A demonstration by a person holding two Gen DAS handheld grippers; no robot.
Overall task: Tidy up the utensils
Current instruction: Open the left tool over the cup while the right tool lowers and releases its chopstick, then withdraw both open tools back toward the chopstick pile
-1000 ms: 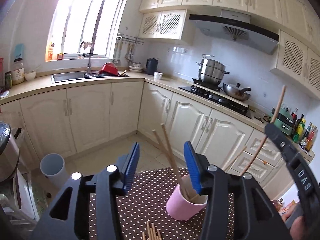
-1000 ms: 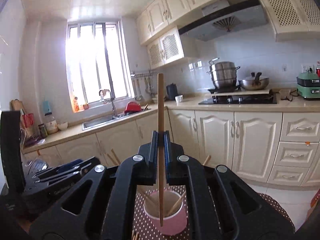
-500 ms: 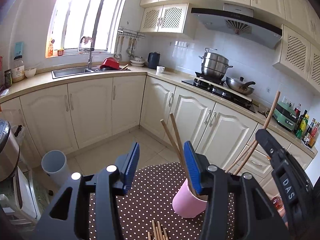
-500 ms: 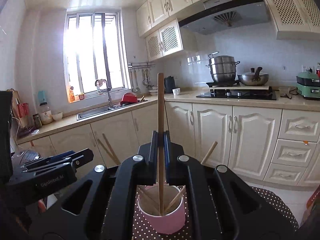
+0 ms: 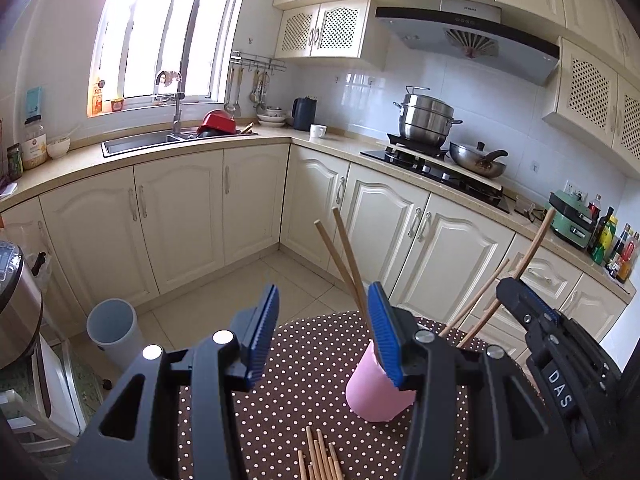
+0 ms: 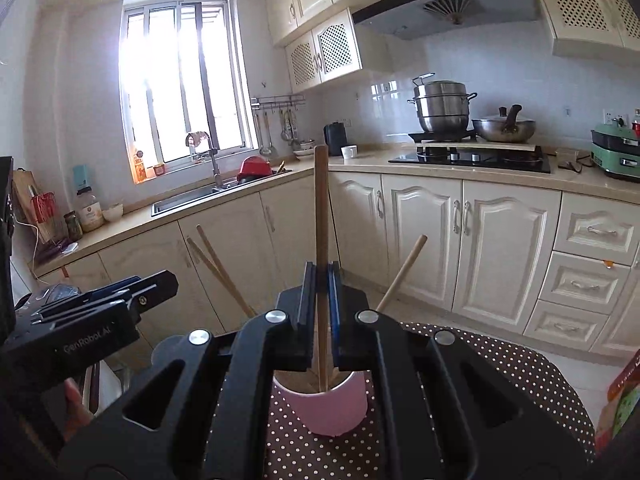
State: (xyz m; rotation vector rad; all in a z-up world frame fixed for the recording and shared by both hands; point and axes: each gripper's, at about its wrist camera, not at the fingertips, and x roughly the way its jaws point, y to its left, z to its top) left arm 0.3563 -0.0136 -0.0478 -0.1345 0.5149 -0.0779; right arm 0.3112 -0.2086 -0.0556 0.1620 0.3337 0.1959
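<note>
From the left wrist camera, the left gripper [image 5: 322, 334] hangs over a round table covered in a brown cloth with white dots [image 5: 304, 364]. Its blue-padded jaws stand apart with nothing between them. Behind its right finger sits a pink cylindrical cup [image 5: 374, 396], partly hidden by that finger. Two light wooden chopsticks [image 5: 340, 252] lean out of the cup toward the upper left, and more sticks slant out to the right. A bundle of loose wooden chopsticks [image 5: 318, 456] lies flat on the cloth at the lower edge, near the cup but apart from it. At the right, the right gripper [image 5: 516, 284] comes in from the side, pinching a long wooden chopstick [image 5: 536, 236] that tilts up to the right.

From the right wrist camera, the right gripper [image 6: 321, 280] is clenched on that long wooden chopstick [image 6: 321, 208], which stands upright between the pads. Its lower end reaches down inside the pink cup [image 6: 328, 404], directly below the jaws; whether it touches the bottom cannot be told. Other sticks in the cup lean left and right. The left gripper [image 6: 120, 292] shows at the left, side-on, with a hand [image 6: 74, 404] below it.
</note>
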